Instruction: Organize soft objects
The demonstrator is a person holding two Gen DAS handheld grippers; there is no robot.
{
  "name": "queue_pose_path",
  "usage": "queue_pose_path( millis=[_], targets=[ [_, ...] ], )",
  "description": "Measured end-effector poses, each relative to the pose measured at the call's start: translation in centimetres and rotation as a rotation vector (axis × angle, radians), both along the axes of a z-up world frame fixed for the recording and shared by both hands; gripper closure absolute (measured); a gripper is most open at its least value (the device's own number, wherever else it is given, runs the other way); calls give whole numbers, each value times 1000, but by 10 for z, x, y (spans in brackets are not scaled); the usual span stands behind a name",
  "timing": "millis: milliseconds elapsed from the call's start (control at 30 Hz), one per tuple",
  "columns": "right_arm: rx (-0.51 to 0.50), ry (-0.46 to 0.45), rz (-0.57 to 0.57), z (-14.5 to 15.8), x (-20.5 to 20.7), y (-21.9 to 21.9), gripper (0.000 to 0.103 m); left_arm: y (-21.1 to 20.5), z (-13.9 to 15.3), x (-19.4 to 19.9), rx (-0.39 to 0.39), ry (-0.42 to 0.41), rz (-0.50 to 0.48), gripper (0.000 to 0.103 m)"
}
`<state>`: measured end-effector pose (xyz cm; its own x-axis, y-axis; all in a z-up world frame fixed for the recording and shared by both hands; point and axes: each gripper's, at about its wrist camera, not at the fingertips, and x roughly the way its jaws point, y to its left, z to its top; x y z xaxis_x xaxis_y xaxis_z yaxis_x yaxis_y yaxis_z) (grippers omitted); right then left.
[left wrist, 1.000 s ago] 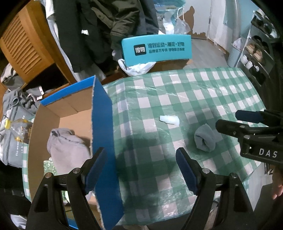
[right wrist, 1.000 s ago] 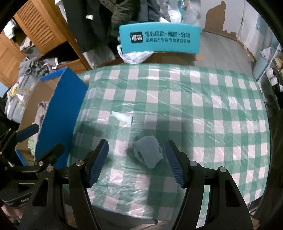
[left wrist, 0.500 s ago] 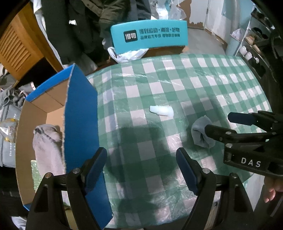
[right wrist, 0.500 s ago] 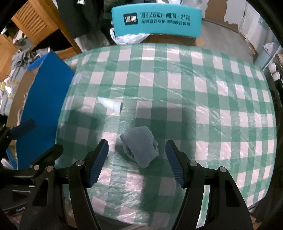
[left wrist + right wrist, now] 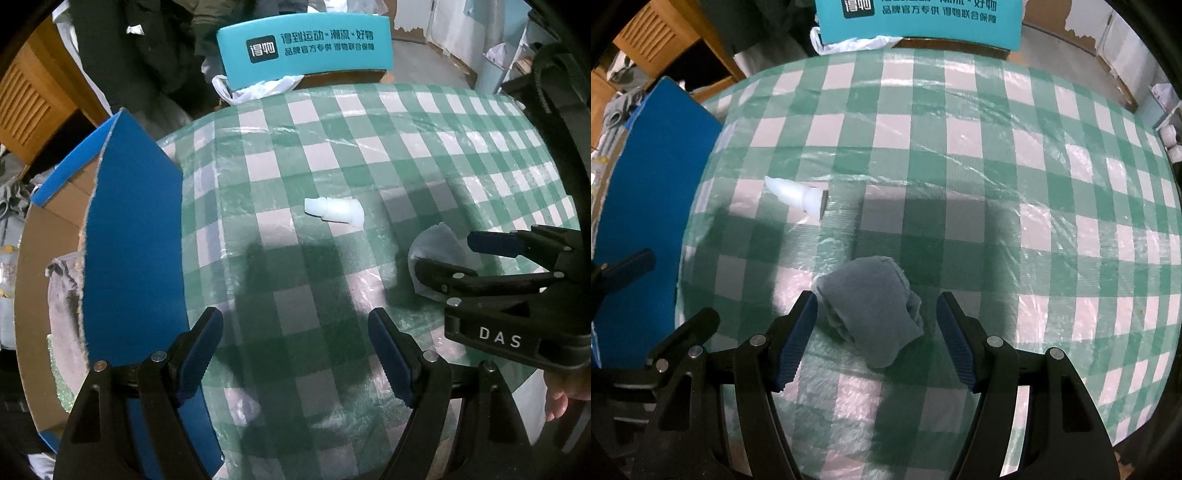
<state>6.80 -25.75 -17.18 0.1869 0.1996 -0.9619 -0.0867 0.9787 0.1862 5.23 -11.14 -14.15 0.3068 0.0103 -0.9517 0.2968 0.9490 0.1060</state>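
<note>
Lowered, right hand-held gripper (image 5: 875, 332) gapes around sock (image 5: 871, 310); left view half-hides it.

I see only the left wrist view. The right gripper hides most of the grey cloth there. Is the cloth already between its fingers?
Observer: Yes. In the right wrist view the rolled grey cloth lies between the fingers of the right gripper, which is open. Only the left pad seems to brush its edge.
Operator: Is the cloth on the table or lifted?
Observer: It rests on the green checked tablecloth.
Operator: The small white object, what is at its wide end?
Observer: The white object ends in a dark flat face on its right side, which your view does not show.
</note>
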Motion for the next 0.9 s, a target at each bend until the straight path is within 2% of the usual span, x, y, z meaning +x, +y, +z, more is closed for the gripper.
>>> queue_pose_path(
  millis=[333, 500, 567, 667, 900],
  targets=[
    [-24, 30, 50, -20, 3, 10, 37, 2, -14, 10, 4, 35, 22, 21],
    [-25, 37, 38, -23, 7, 7, 66, 1, -18, 13, -1, 47, 32, 21],
    [-8, 40, 22, -22, 9, 3, 70, 3, -19, 15, -5, 52, 40, 21],
    [-12, 30, 8, -18, 11, -3, 75, 5, -22, 21, -21, 61, 56, 21],
    [-15, -31, -21, 4, 15, -12, 75, 5, -19, 40, -78, 77, 99, 21]
  ],
)
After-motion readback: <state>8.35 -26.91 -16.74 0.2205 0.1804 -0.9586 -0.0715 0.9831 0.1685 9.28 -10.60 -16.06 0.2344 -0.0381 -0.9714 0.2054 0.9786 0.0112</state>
